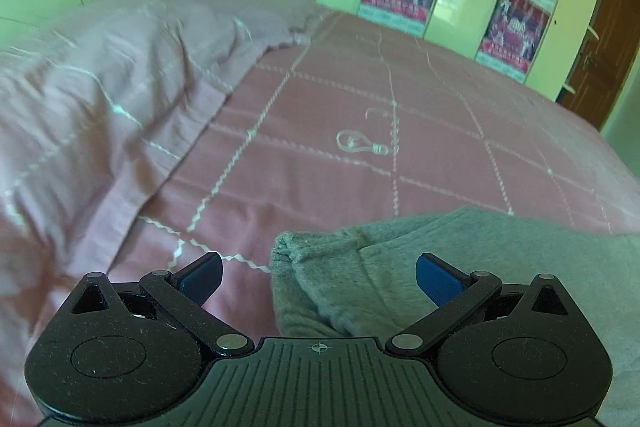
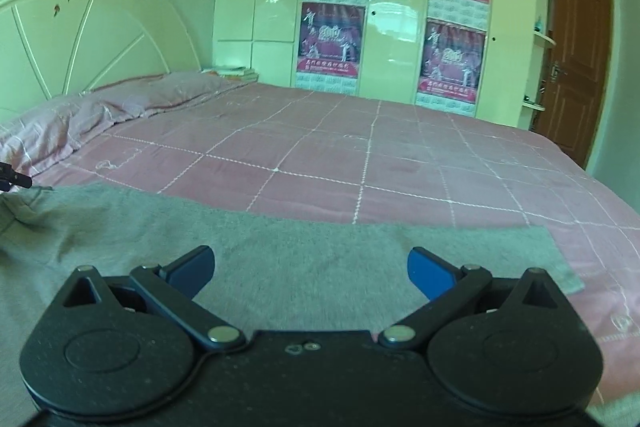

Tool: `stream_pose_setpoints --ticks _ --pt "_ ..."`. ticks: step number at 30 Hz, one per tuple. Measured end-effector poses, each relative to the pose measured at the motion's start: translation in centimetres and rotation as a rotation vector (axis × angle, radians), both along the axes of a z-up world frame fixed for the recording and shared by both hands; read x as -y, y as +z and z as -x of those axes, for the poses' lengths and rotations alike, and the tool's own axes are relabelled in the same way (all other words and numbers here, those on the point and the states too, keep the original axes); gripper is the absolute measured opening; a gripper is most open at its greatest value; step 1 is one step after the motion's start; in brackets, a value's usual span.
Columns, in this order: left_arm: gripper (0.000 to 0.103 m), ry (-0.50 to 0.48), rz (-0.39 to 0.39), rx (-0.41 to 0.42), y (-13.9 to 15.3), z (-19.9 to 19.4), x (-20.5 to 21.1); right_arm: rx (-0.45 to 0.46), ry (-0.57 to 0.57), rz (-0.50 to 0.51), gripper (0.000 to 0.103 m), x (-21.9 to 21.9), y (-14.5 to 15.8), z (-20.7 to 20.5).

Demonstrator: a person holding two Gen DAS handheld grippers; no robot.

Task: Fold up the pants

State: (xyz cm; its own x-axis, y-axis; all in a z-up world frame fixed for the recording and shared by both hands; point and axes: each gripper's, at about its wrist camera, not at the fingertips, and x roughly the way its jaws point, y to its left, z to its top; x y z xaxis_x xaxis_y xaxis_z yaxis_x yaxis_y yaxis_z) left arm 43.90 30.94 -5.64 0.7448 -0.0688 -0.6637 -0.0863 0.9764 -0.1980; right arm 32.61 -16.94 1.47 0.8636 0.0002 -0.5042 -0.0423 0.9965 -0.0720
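Grey fleece pants (image 2: 280,267) lie spread across the near part of a pink quilted bed (image 2: 380,155). In the left wrist view one folded-over end of the pants (image 1: 360,267) sits between and just ahead of the blue pads. My left gripper (image 1: 318,277) hangs open above that end, its pads apart and not touching the cloth. My right gripper (image 2: 310,273) is open too, over the flat middle of the pants, with nothing pressed between its blue pads. A dark tip of the left gripper (image 2: 16,181) shows at the far left edge of the right wrist view.
Pink pillows (image 1: 100,99) lie at the left, by a white headboard (image 2: 80,39). White wardrobe doors with red posters (image 2: 336,3) line the far side of the bed. A brown door (image 2: 576,59) stands at the right. The pink bedspread stretches beyond the pants.
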Motion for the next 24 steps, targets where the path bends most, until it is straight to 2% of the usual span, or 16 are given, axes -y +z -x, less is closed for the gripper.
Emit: stream_pose_setpoints --ticks 2,6,8,9,10,12,13,16,18,20,24 --pt "0.079 -0.025 0.003 -0.046 -1.1 -1.5 -0.2 -0.022 0.008 -0.006 0.093 0.3 -0.5 -2.0" --pt "0.074 -0.058 0.037 -0.056 -2.4 -3.1 -0.1 -0.085 0.031 -0.023 0.088 1.0 -1.6 -5.5" --pt "0.045 -0.08 0.069 -0.046 -2.4 -3.5 -0.2 -0.134 0.06 -0.04 0.084 1.4 -2.3 -7.5" --pt "0.038 -0.097 0.094 -0.026 -2.2 -3.4 -0.2 -0.15 0.083 -0.047 0.082 1.5 -2.6 -8.6" --pt "0.022 -0.131 0.11 -0.001 -1.7 -3.3 0.0 -0.166 0.117 -0.054 0.079 1.7 -2.9 -9.8" --pt "0.022 -0.173 0.065 0.061 -0.5 -2.4 0.7 -0.214 0.157 -0.038 0.077 1.8 -3.6 -12.1" --pt "0.022 -0.187 0.069 0.066 -0.1 -1.9 0.5 -0.239 0.186 -0.02 0.075 1.9 -4.0 -13.4" --pt "0.022 -0.2 0.059 0.043 0.2 -1.5 0.2 -0.274 0.248 0.038 0.062 1.8 -4.6 -16.3" --pt "0.022 -0.198 0.049 0.015 -0.2 -1.7 0.0 -0.323 0.278 0.079 0.047 1.7 -5.4 -18.4" --pt "0.022 -0.197 0.043 0.003 -0.7 -1.7 0.1 -0.373 0.325 0.104 0.041 1.6 -6.1 -19.9" --pt "0.022 -0.194 0.025 -0.019 -1.6 -2.0 0.3 -0.388 0.44 0.239 0.039 0.4 -7.0 -20.9"
